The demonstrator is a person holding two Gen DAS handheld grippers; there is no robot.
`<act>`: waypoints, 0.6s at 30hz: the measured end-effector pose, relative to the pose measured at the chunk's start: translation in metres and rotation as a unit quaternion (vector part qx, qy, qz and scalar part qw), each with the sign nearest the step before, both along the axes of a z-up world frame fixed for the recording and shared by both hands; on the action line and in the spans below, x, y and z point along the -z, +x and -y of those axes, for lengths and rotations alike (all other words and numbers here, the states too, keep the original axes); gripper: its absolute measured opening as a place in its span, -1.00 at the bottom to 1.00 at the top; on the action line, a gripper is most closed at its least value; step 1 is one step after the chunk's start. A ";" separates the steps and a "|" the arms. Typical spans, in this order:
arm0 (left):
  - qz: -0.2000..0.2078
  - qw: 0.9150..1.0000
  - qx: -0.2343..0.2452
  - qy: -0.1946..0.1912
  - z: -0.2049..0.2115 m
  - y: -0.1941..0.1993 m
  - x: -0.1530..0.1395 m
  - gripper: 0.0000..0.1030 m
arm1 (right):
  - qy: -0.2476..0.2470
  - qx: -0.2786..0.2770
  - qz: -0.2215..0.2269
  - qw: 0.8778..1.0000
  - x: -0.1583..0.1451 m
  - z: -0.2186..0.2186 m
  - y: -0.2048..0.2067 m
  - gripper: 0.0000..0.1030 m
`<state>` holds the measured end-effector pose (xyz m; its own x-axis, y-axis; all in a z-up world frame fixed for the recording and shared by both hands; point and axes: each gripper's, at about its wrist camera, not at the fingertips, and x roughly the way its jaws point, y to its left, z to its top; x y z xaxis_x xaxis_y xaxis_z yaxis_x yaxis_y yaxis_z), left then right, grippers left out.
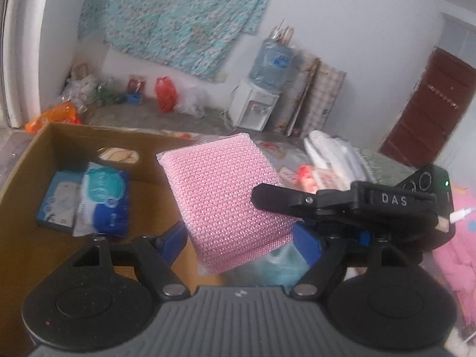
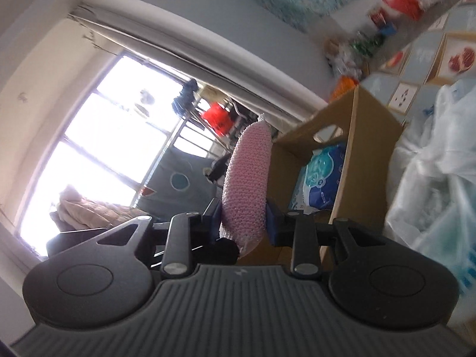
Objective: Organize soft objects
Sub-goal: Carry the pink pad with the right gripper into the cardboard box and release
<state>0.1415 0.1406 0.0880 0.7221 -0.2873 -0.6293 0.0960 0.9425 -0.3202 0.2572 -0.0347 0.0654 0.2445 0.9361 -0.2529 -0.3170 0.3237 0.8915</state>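
A pink knitted sponge (image 1: 226, 196) hangs tilted over the near right edge of a cardboard box (image 1: 26, 238). My right gripper (image 1: 267, 199) comes in from the right and is shut on the sponge's right side. In the right wrist view the sponge (image 2: 247, 184) stands edge-on, pinched between the right gripper's (image 2: 242, 223) blue pads. My left gripper (image 1: 239, 239) is open, its blue pads (image 1: 174, 238) standing at either side of the sponge's lower end without squeezing it. In the box lie a blue-and-teal wipes pack (image 1: 102, 199) and a flat blue packet (image 1: 58, 202).
A teal packet (image 1: 279, 264) lies under the sponge. Folded white cloth (image 1: 330, 151) and a pink blanket (image 1: 458, 253) lie to the right. A water dispenser (image 1: 255, 107), red bag (image 1: 165, 93) and brown door (image 1: 431, 104) stand behind. Clear plastic bags (image 2: 440, 163) sit beside the box (image 2: 369, 148).
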 end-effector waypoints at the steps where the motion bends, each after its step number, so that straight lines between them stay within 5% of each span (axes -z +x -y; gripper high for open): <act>1: -0.004 1.000 -0.003 0.006 -0.007 0.002 0.004 0.66 | -0.009 -0.002 -0.008 1.000 0.005 -0.009 0.008 -0.43; 13: -0.067 0.996 -0.052 0.026 -0.058 0.069 0.041 0.70 | -0.148 0.049 0.012 0.988 0.019 -0.101 0.057 -0.40; 18: -0.097 0.993 -0.069 0.021 -0.067 0.085 0.060 0.69 | -0.192 0.072 0.049 0.978 0.017 -0.116 0.063 -0.09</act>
